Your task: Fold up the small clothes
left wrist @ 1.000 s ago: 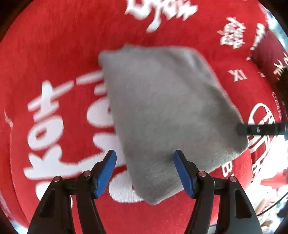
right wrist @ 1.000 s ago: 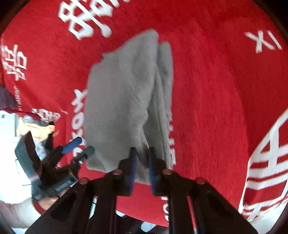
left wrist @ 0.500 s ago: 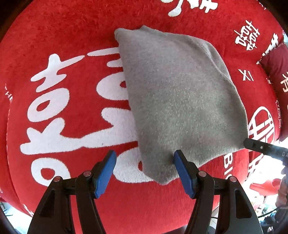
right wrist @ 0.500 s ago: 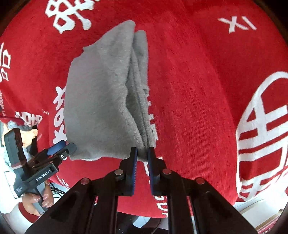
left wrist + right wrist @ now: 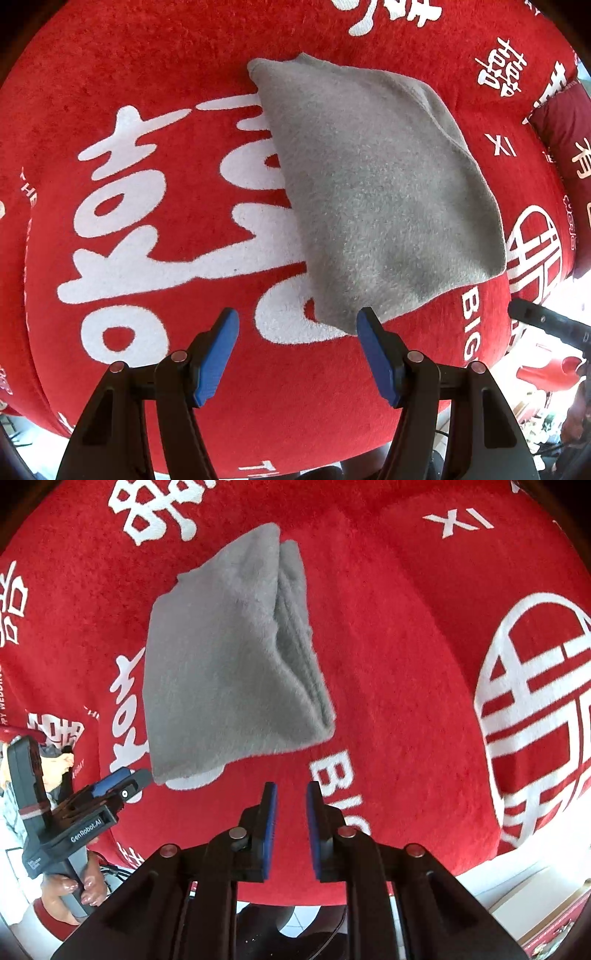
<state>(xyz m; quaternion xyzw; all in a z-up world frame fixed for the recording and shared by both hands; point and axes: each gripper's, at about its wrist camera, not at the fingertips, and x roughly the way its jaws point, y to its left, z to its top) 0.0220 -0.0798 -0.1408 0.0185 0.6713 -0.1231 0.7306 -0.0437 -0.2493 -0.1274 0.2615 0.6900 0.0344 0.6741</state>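
A folded grey fleece garment [image 5: 373,184] lies flat on the red cloth with white characters [image 5: 147,206]; in the right wrist view the garment [image 5: 229,664] shows its stacked folded edges on the right side. My left gripper [image 5: 297,321] is open and empty, just short of the garment's near corner. My right gripper [image 5: 291,794] has its jaws apart by a narrow gap, empty, a little short of the garment. The left gripper also shows in the right wrist view [image 5: 110,786], held by a hand.
The red cloth [image 5: 406,664] covers a rounded surface that drops off at the near edge. A dark red cushion [image 5: 569,147] lies at the right. A red object [image 5: 546,373] and light floor show beyond the edge.
My right gripper has let go of the garment's edge, opened slightly and drawn back. My left gripper has pulled back too; the garment now lies alone on the cloth.
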